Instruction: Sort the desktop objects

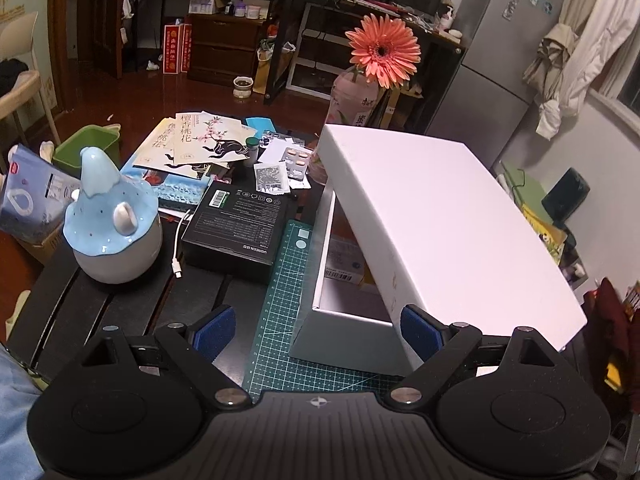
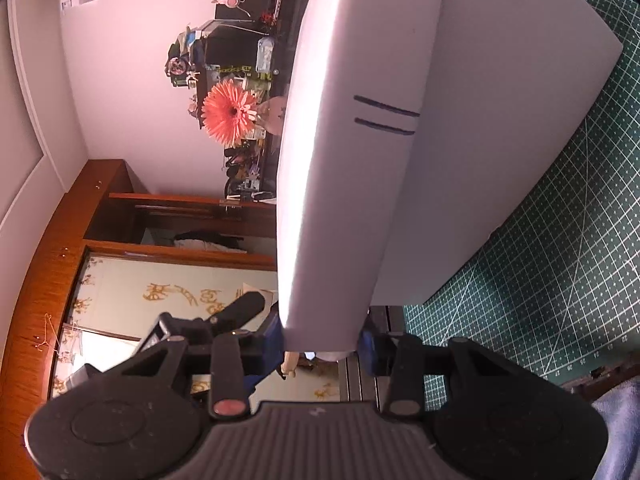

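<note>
Left wrist view: your left gripper (image 1: 316, 330) hung with its jaws spread wide and nothing between them, the ribbed blue pads (image 1: 212, 330) bare. Ahead of it the white box (image 1: 340, 332), smooth matte card with squared corners, sat on the green cutting mat (image 1: 280, 292) with its fine white grid. The white lid (image 1: 440, 216), a flat rectangular slab, lay tilted over the box, its far end raised and the left side gaping. To the left stood a glossy blue-and-white ceramic jar (image 1: 116, 224) with a pointed top, and a flat black carton (image 1: 240, 228) just beside the mat. A coral daisy-like flower (image 1: 382, 50) rose behind.

Right wrist view: your right gripper (image 2: 322, 346) was pinching the lid's (image 2: 344, 160) thin edge, blue pads pressing both faces. Two dark pen strokes (image 2: 386, 118) marked that edge. The box wall (image 2: 500, 128) ran alongside above the mat (image 2: 560, 260).
</note>
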